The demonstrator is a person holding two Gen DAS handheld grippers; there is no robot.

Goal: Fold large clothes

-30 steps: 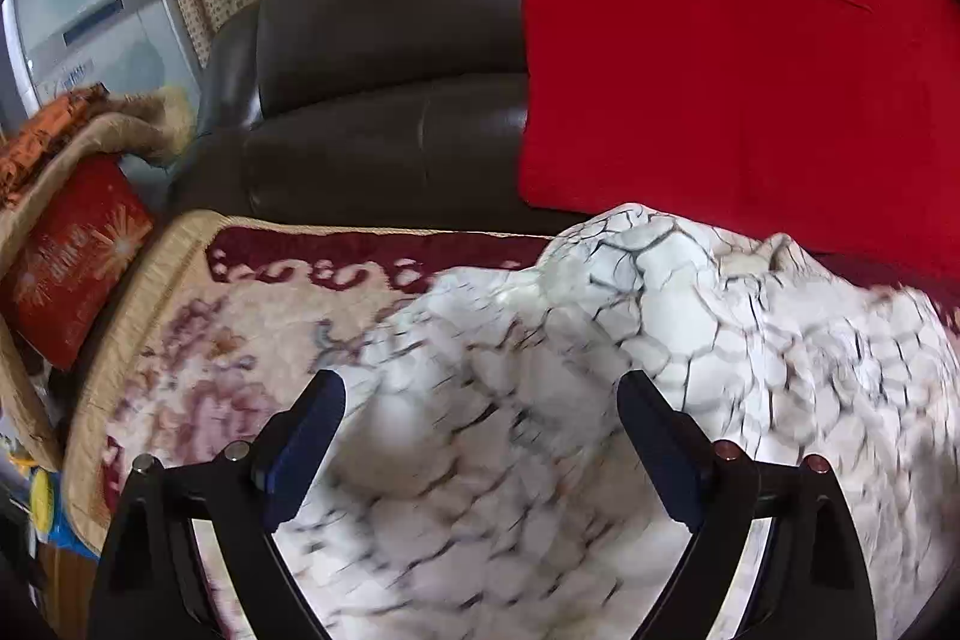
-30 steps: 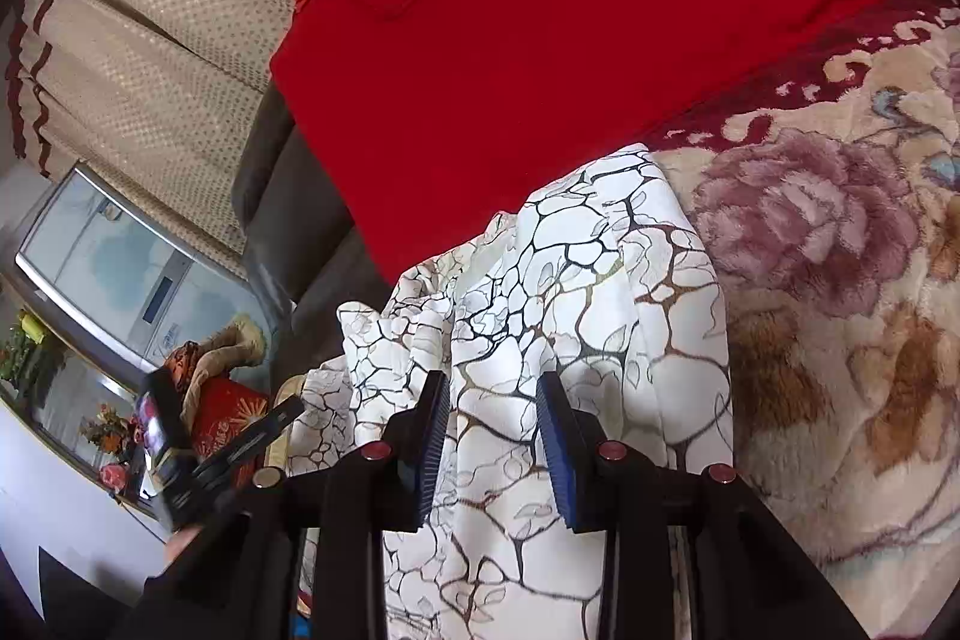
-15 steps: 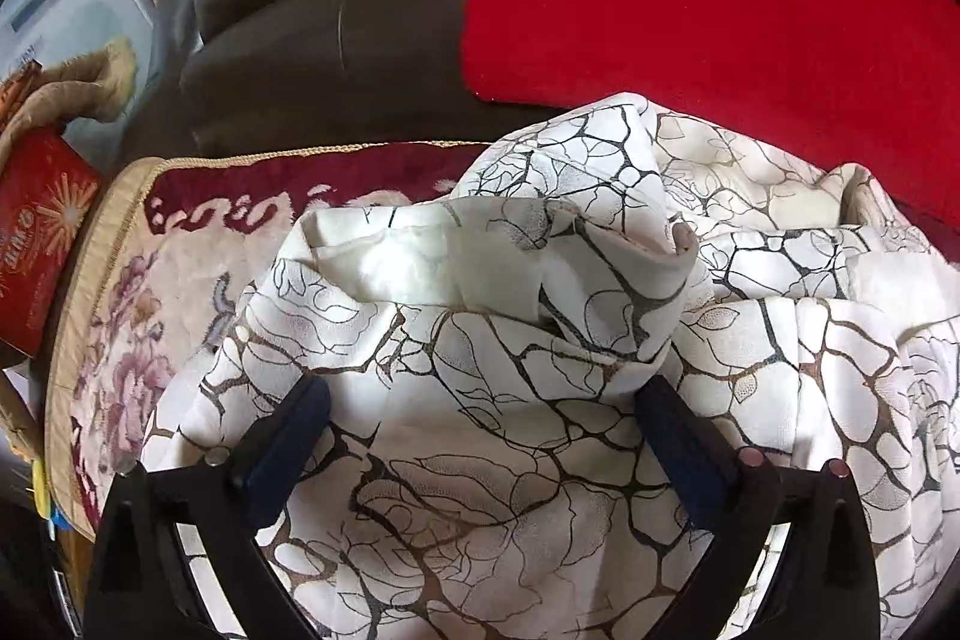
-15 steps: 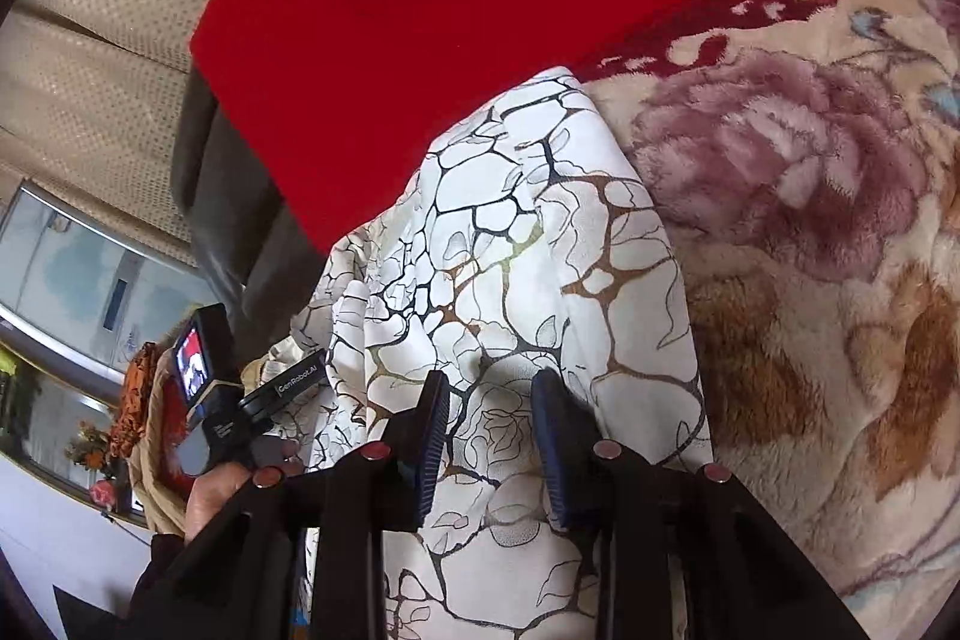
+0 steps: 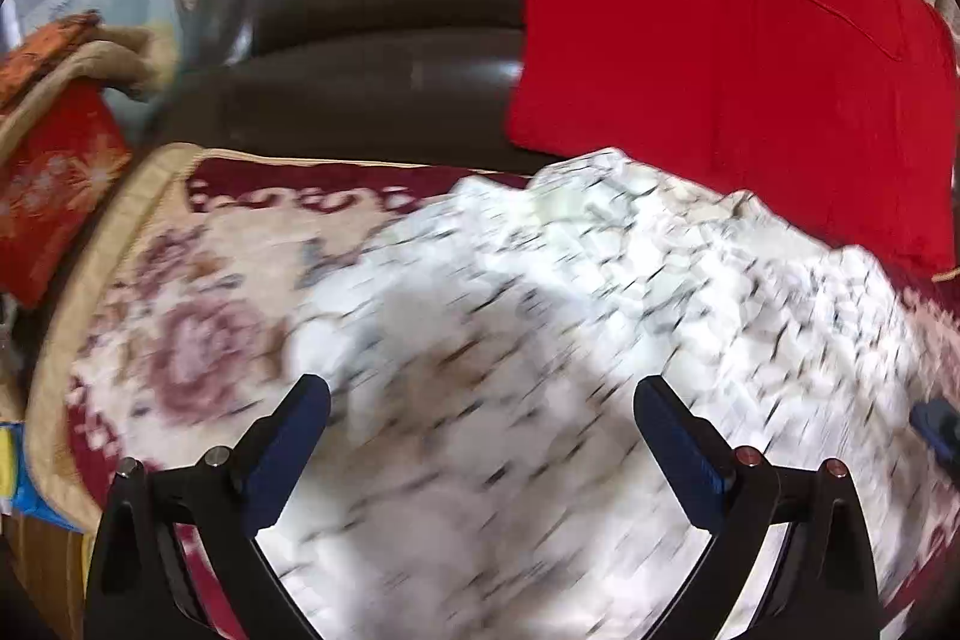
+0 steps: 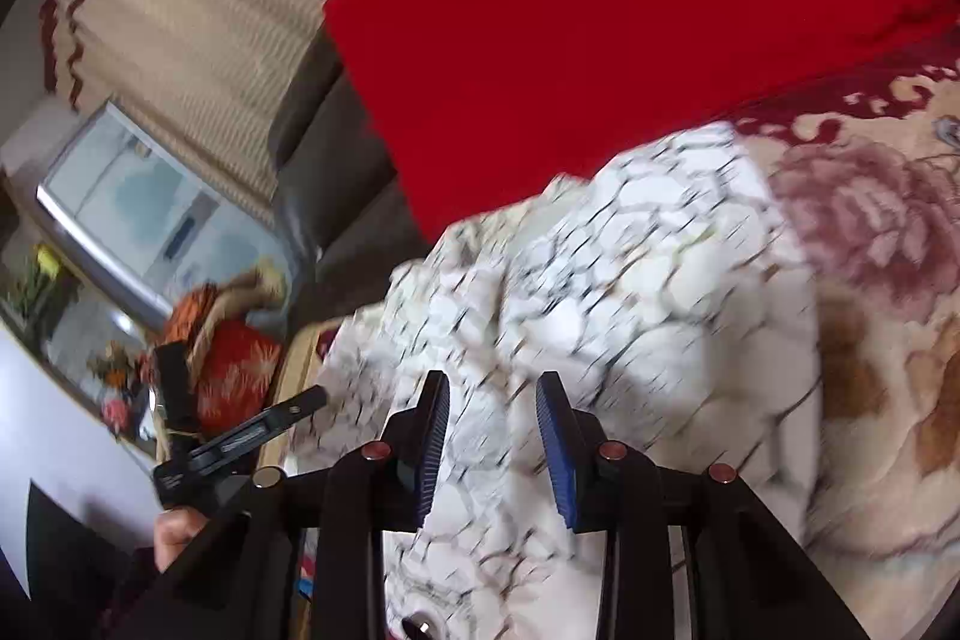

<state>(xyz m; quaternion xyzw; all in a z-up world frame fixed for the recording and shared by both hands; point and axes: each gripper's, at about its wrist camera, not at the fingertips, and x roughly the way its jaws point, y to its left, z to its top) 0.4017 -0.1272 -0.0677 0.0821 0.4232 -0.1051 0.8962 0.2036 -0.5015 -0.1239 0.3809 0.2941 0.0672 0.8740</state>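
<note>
A white garment with a dark crackle print [image 5: 600,328] lies bunched on the floral blanket [image 5: 198,316] over the sofa seat; it also shows in the right wrist view [image 6: 630,304], blurred by motion. My left gripper [image 5: 480,400] is wide open above the garment, with nothing between its fingers. My right gripper [image 6: 492,400] hovers over the garment's near part, jaws apart with a narrow gap, holding nothing that I can see. The left gripper's body also shows in the right wrist view [image 6: 240,442], held in a hand at the lower left.
A red cloth [image 5: 720,40] hangs over the dark leather sofa back [image 5: 372,58]. A red patterned box [image 5: 54,184] and orange items sit at the left end. A curtain [image 6: 180,10] and an appliance [image 6: 138,214] stand behind. The blanket [image 6: 888,340] spreads to the right.
The left gripper has pulled back and up from the garment, which now lies lower and flatter. The right gripper has opened slightly and shifted; both views are motion-blurred.
</note>
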